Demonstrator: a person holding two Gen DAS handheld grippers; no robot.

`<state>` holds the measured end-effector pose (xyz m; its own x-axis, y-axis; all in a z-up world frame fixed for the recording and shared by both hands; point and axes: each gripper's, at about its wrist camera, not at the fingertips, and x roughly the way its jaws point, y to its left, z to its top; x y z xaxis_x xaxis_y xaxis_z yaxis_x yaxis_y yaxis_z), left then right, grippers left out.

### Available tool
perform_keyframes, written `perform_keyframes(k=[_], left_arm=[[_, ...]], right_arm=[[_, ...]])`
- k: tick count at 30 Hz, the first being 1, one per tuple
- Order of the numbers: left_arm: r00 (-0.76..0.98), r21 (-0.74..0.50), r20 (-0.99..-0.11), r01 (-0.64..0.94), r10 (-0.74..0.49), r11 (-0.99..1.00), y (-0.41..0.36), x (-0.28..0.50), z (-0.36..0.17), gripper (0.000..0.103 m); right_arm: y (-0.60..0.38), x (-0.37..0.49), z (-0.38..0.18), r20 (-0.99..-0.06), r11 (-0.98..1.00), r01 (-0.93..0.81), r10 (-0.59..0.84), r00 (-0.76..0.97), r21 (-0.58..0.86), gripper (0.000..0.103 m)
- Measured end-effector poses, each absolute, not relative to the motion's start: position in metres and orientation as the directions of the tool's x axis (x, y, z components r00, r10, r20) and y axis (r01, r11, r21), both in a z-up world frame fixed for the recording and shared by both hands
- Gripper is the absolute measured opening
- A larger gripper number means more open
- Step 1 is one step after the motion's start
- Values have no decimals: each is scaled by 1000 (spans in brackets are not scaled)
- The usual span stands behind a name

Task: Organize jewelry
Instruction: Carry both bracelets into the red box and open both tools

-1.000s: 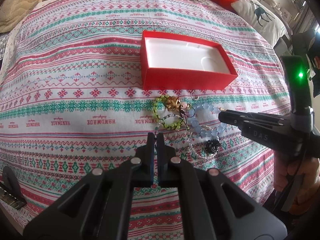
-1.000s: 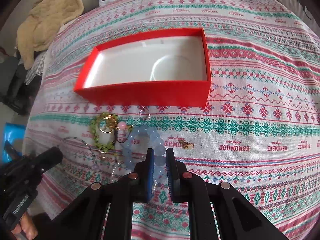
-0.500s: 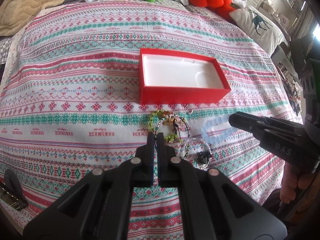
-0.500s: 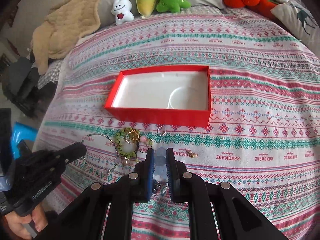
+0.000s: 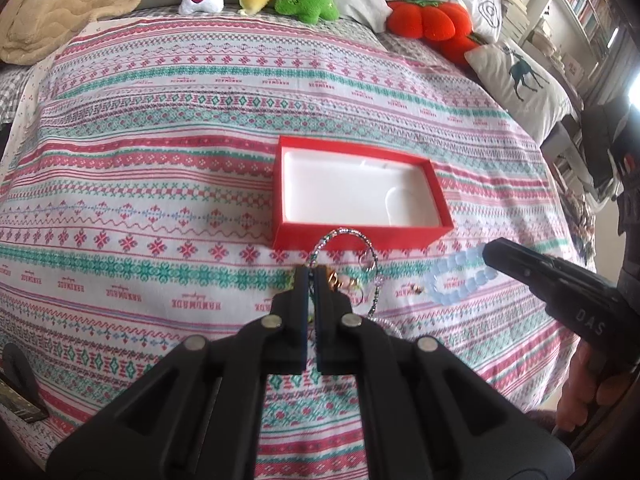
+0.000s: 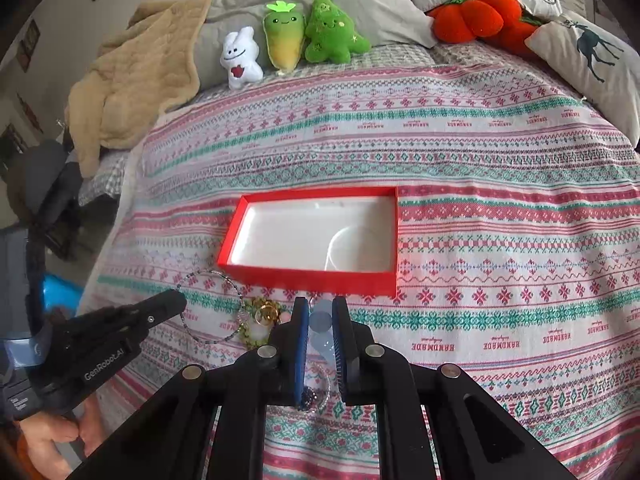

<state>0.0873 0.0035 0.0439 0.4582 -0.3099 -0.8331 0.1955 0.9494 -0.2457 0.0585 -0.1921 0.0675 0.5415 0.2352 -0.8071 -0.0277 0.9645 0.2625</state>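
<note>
An open red box point(image 5: 400, 236) with a white lining, also in the right wrist view point(image 6: 320, 278), lies on the patterned bedspread. My left gripper point(image 5: 311, 274) is shut on a thin multicoloured bead bracelet point(image 5: 344, 233) and holds it up in front of the box; it also shows in the right wrist view point(image 6: 208, 276). My right gripper point(image 6: 320, 308) is shut on a pale blue bead bracelet point(image 5: 460, 276), lifted off the bed to the right of the left gripper. A gold and green jewelry pile point(image 6: 264, 316) lies below the box.
A small gold earring point(image 5: 417, 289) lies on the bedspread point(image 5: 160, 160) near the blue bracelet. Plush toys point(image 6: 300, 36), pillows point(image 6: 592, 56) and a beige blanket point(image 6: 132, 92) line the far edge of the bed. A dark beaded piece point(image 6: 308, 394) lies under my right gripper.
Both grippers have risen from the bed. The left one has taken up the thin bead bracelet; the right one has lifted the blue bracelet higher and farther from the pile.
</note>
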Motion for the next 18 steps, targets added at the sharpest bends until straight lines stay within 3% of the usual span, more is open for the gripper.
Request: perform_keyframes(k=[18], left_arm=[[491,-324,-801,127,-343,938,-12,144,30,3]], right_arm=[[-191,101,93,-722,954,-31,248,646,299,12]])
